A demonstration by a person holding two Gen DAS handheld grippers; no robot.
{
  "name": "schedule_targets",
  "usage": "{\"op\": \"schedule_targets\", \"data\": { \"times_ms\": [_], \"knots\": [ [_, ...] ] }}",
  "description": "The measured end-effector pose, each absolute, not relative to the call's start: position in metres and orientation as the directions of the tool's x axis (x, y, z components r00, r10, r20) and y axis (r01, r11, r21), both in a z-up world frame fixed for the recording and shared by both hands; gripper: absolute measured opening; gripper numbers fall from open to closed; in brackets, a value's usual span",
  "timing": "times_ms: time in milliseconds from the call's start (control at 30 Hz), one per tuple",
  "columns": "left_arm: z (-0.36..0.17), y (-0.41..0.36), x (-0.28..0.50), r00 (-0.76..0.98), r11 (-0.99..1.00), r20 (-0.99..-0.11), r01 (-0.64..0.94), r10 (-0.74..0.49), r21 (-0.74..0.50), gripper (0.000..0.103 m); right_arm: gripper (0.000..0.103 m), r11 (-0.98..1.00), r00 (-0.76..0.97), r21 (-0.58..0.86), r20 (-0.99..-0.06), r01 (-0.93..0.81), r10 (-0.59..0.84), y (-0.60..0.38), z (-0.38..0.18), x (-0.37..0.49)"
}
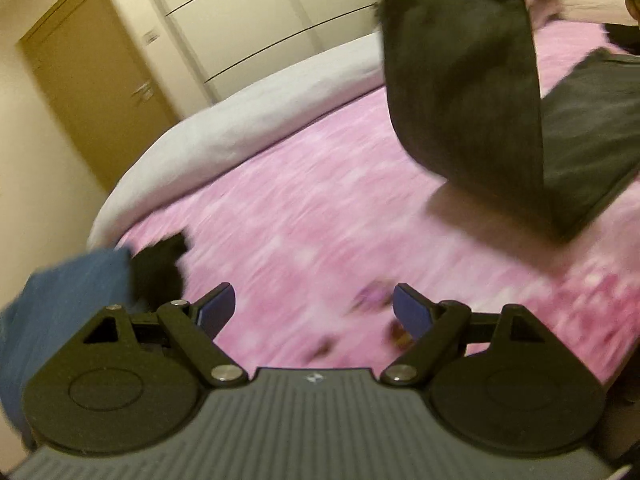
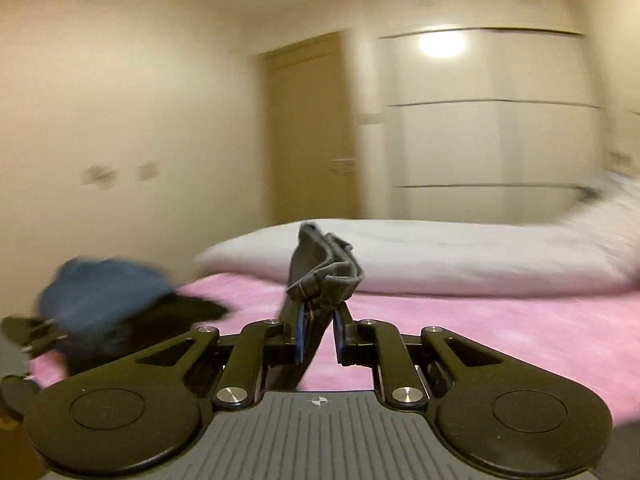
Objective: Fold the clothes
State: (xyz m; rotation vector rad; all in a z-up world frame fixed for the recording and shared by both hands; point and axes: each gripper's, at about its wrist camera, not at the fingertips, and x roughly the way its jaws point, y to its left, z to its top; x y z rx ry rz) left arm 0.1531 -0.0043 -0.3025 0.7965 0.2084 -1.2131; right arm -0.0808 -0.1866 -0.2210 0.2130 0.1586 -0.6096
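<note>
A dark grey garment hangs from the top right in the left wrist view, its lower end resting on the pink bedspread. My right gripper is shut on a bunched edge of this grey garment, held above the bed. My left gripper is open and empty, low over the bedspread, left of and below the hanging garment. The frames are motion-blurred.
A blue garment and a black one lie at the bed's left; they also show in the right wrist view. A white pillow lies along the far edge. A door and wardrobe stand behind.
</note>
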Motion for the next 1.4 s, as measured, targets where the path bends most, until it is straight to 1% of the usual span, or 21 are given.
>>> {"op": "schedule_targets", "data": {
  "times_ms": [133,233,267,467,600,733,900,933,1000,1067,1133,1233,1333,1400],
  "knots": [
    [-0.301,-0.047,0.107,0.272,-0.004,-0.572,0.901,-0.774,0.434,0.084,0.013,0.61,0.728,0.399,-0.346,0.685,-0.592,-0.238,-0.282,-0.145],
    [-0.303,-0.075,0.079,0.221,-0.088,-0.592,0.89,-0.775,0.447,0.084,0.014,0.414,0.67,0.542,-0.455,0.731,-0.587,-0.276,-0.329,-0.192],
    [-0.304,-0.085,0.071,0.207,-0.114,-0.6,0.884,-0.773,0.452,0.084,0.013,0.368,0.662,0.572,-0.477,0.733,-0.578,-0.283,-0.341,-0.202],
    [-0.314,-0.135,0.033,0.149,-0.232,-0.64,0.851,-0.754,0.471,0.084,0.013,0.362,0.688,0.608,-0.472,0.707,-0.551,-0.287,-0.358,-0.222],
    [-0.321,-0.159,0.02,0.109,-0.273,-0.662,0.853,-0.742,0.446,0.084,0.013,0.398,0.685,0.57,-0.484,0.719,-0.544,-0.293,-0.353,-0.224],
    [-0.331,-0.181,0.012,0.069,-0.303,-0.697,0.867,-0.714,0.396,0.084,0.013,0.325,0.656,0.583,-0.551,0.745,-0.516,-0.3,-0.364,-0.227],
    [-0.343,-0.204,0.013,0.052,-0.318,-0.742,0.882,-0.669,0.348,0.083,0.014,0.311,0.663,0.594,-0.576,0.742,-0.479,-0.308,-0.37,-0.227],
    [-0.345,-0.208,0.015,0.044,-0.315,-0.75,0.89,-0.66,0.329,0.083,0.015,0.315,0.666,0.595,-0.58,0.74,-0.469,-0.309,-0.369,-0.228],
    [-0.349,-0.215,0.022,0.017,-0.301,-0.767,0.914,-0.642,0.273,0.082,0.022,0.32,0.66,0.583,-0.588,0.747,-0.468,-0.309,-0.365,-0.232],
    [-0.357,-0.224,0.029,0.007,-0.283,-0.787,0.931,-0.617,0.23,0.082,0.035,0.338,0.639,0.546,-0.592,0.766,-0.492,-0.304,-0.354,-0.236],
    [-0.369,-0.23,0.033,-0.004,-0.275,-0.805,0.941,-0.593,0.198,0.082,0.037,0.374,0.6,0.471,-0.584,0.799,-0.547,-0.295,-0.339,-0.237],
    [-0.385,-0.234,0.037,-0.022,-0.267,-0.809,0.949,-0.587,0.167,0.085,0.038,0.437,0.567,0.363,-0.544,0.823,-0.618,-0.286,-0.317,-0.229],
    [-0.388,-0.235,0.041,-0.045,-0.258,-0.802,0.956,-0.595,0.138,0.087,0.039,0.539,0.614,0.309,-0.515,0.784,-0.598,-0.289,-0.31,-0.208],
    [-0.384,-0.235,0.042,-0.05,-0.268,-0.805,0.953,-0.591,0.138,0.086,0.039,0.602,0.642,0.276,-0.524,0.749,-0.56,-0.298,-0.312,-0.188]
  ]
}}
